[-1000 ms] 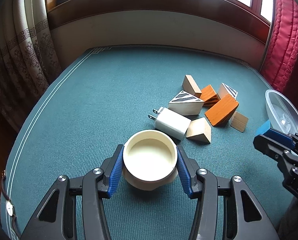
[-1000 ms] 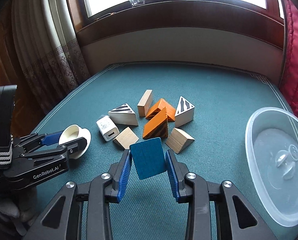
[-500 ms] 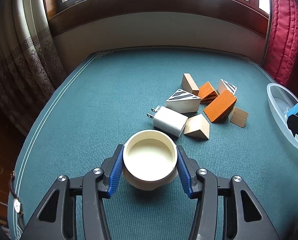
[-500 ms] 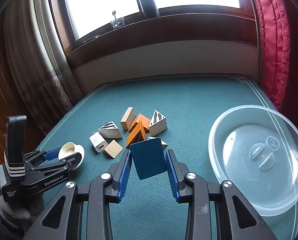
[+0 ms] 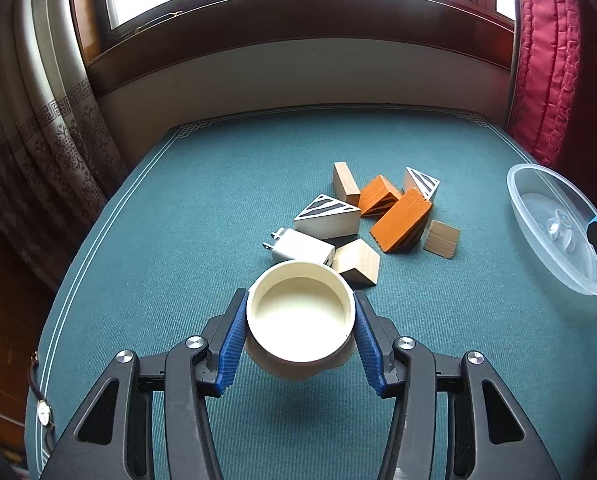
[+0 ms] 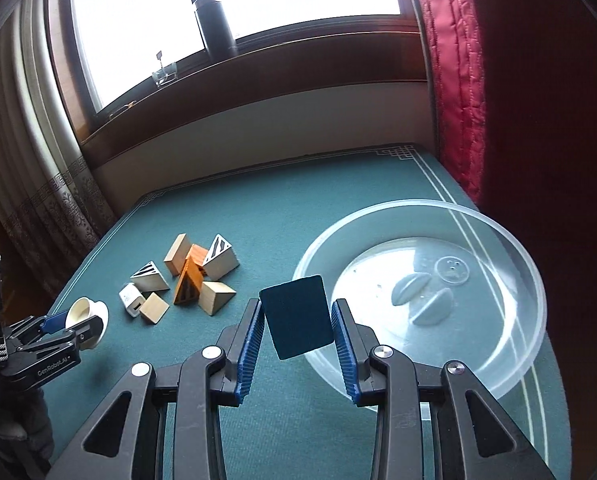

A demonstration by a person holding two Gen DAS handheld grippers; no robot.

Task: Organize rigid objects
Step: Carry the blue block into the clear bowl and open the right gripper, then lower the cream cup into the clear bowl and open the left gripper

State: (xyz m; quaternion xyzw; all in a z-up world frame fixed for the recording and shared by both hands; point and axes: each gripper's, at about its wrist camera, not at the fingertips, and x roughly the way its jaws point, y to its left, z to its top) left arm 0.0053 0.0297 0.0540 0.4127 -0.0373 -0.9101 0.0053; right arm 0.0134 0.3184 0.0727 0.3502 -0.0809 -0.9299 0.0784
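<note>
Block (image 6: pixel 297 317) — dark blue, pinched in right gripper (image 6: pixel 297 332), hanging tilted at the near-left rim of the clear dish (image 6: pixel 532 268); dish centre lies ahead and to the right. Left gripper (image 5: pixel 300 328) clamps the cup (image 5: pixel 300 316) above the cloth, well apart from the dish — right is nearer.

the left gripper (image 5: pixel 300 336) is holding a cream cup (image 5: pixel 299 312) between its blue fingers (image 5: pixel 232 340), above the green surface (image 5: pixel 202 200). behind the cup a white charger (image 5: pixel 300 247) is lying beside wooden blocks (image 5: pixel 378 216). a clear lid (image 5: pixel 558 232) is sitting at the right.
</note>
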